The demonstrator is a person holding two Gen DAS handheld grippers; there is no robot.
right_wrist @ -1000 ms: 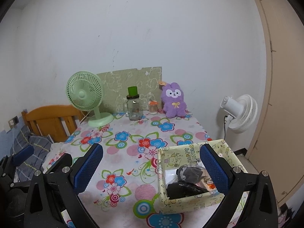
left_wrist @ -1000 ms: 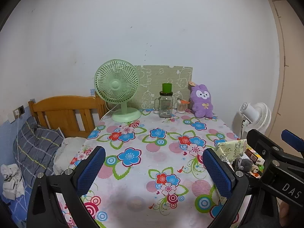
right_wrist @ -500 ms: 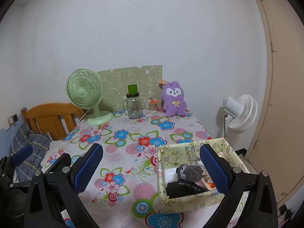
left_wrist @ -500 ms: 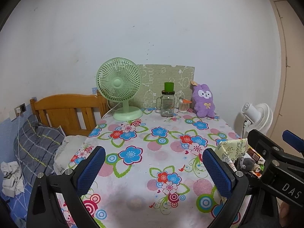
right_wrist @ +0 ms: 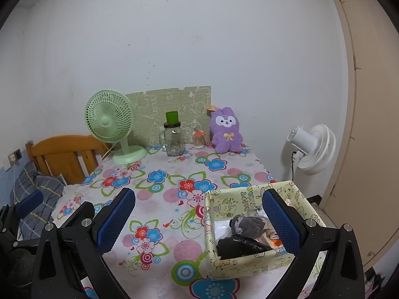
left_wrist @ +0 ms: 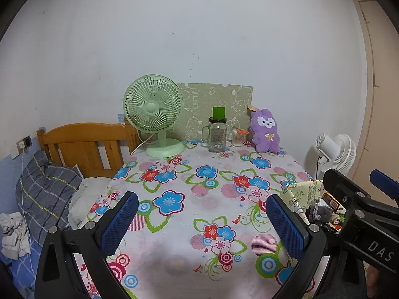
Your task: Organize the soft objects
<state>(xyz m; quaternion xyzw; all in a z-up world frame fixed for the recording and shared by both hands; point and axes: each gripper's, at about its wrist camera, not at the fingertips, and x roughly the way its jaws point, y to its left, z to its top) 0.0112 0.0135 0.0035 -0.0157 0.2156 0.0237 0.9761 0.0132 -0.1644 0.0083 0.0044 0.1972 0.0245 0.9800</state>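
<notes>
Both grippers spread wide and empty: left gripper (left_wrist: 203, 220), right gripper (right_wrist: 198, 218). The purple plush bunny (right_wrist: 226, 130) sits upper centre against the wall; the yellow-green patterned fabric box (right_wrist: 219, 270), lower right, already holds dark soft items. Risk: reaching for the bunny could clip the glass jar with green lid (right_wrist: 173, 134) just beside it.

fuzzy purple plush rabbit (right_wrist: 226, 132), glossy floral tablecloth (right_wrist: 174, 174).

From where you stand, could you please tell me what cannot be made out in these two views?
- Yellow box: in the right wrist view, the right tongs cover part of its contents; only dark and grey soft items show.
- Yellow box, left wrist view: mostly hidden behind both tongs.
- Small jar: too small to identify its contents.
- Print on the glass jar: too small to read.
</notes>
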